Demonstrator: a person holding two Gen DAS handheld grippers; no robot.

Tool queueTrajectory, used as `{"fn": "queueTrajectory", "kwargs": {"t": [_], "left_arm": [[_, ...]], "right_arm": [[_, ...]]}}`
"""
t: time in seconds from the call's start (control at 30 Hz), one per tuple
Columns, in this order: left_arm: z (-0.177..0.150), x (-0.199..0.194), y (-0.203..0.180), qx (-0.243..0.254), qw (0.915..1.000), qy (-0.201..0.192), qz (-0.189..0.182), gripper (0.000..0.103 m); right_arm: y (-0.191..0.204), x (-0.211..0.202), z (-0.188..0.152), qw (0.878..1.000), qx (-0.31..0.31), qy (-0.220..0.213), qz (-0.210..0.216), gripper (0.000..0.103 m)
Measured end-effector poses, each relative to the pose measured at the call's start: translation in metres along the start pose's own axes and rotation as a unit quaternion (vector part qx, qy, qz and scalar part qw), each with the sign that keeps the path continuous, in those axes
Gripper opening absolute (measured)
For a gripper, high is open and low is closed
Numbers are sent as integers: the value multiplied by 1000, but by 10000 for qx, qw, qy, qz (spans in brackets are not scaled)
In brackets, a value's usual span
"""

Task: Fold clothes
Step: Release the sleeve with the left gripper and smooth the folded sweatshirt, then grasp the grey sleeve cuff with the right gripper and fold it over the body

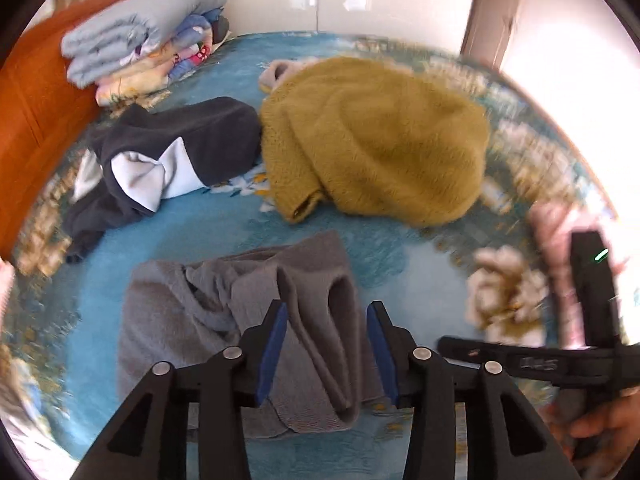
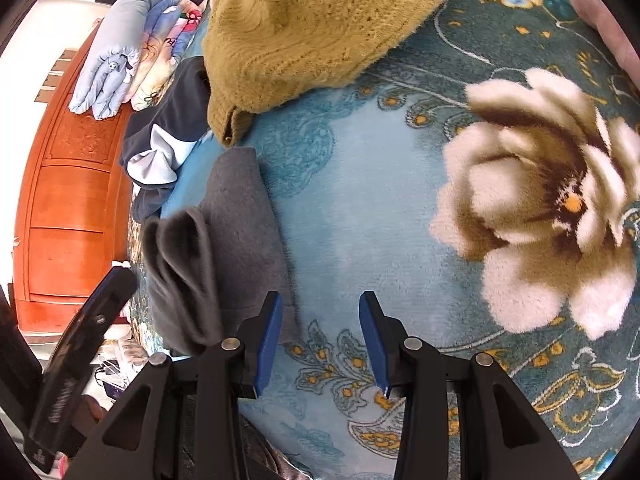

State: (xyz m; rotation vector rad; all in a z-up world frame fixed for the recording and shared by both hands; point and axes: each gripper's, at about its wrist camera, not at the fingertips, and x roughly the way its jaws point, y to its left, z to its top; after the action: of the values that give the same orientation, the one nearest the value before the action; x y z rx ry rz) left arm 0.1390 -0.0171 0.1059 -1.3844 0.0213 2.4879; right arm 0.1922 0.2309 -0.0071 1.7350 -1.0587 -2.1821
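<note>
- Hovering over the bed's blue floral blanket (image 1: 168, 236), the left claw (image 1: 327, 352) is seen with both blue pads spread wide; folds of the gray garment (image 1: 208, 312) lie between and under them, but nothing is pinched.
- The gray garment is found right under and just ahead of the left claw, partly folded, with a couple of raised ridges running back toward the claw.
- In the right wrist view the right claw (image 2: 320, 344) is also spread wide and nothing is held; plain blanket (image 2: 360, 208) is framed between its pads.
- From the right claw, the same gray garment (image 2: 236, 240) is seen just to the left, its edge touching or nearly touching the left pad; which one can't be made out.
- Further ahead of the left claw, a fuzzy mustard-yellow sweater (image 1: 376, 140) is piled up, with a dark navy and white garment (image 1: 168, 156) bunched just left of it, the two touching.
- Way ahead and to the left, a stack of folded bedding (image 1: 140, 36) is parked against the orange wooden headboard (image 1: 36, 100).
- A big cream flower print (image 2: 544, 216) on the blanket is seen ahead-right of the right claw.
- The other gripper's black body (image 1: 592, 300) is caught at the right edge of the left view, pretty blurred.
</note>
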Motion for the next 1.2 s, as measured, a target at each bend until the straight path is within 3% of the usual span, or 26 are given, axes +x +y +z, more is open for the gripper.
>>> {"fn": "queueTrajectory", "kwargs": {"t": [0.03,0.13,0.2,0.27,0.37,0.47,0.5,0.6,0.7,0.83,1.0,1.1,1.13,1.2], "left_arm": [[-1,-1,0,-21,10000,0,-61,53],[0,-13,62,-1038,9944,-157,115,59],[-7,-13,107,-1873,9817,-20,326,59],[-23,-11,157,-2843,9580,116,352,59],[-45,-2,190,-3500,9352,275,463,60],[-60,13,197,-3771,9241,551,280,58],[-60,16,196,-3755,9248,588,147,58],[-59,30,191,-3611,9271,982,220,60],[-65,40,191,-3673,9207,1295,255,60],[-68,41,194,-3785,9169,1265,108,60],[-72,43,195,-3925,9113,1239,-26,60],[-71,45,191,-3897,9125,1243,6,60],[-71,45,189,-3879,9133,1241,20,60],[-71,46,187,-3868,9138,1242,22,61]], "right_arm": [[1,-1,1,10000,-24,-15,20,41],[5,-5,3,9998,-147,-60,86,41],[9,-6,3,9995,-271,-53,134,41],[21,-5,2,9985,-489,8,246,41],[51,1,-2,9941,-946,102,529,41],[92,6,-6,9840,-1536,134,892,41],[106,10,-7,9800,-1744,152,944,41],[141,24,-7,9690,-2306,228,852,41],[150,45,-2,9704,-2331,332,533,41],[144,65,6,9755,-2172,363,16,41],[138,75,18,9817,-1843,434,227,41],[140,83,19,9843,-1623,551,421,41],[143,83,18,9843,-1602,544,506,39],[150,80,13,9825,-1661,492,683,17]]}}
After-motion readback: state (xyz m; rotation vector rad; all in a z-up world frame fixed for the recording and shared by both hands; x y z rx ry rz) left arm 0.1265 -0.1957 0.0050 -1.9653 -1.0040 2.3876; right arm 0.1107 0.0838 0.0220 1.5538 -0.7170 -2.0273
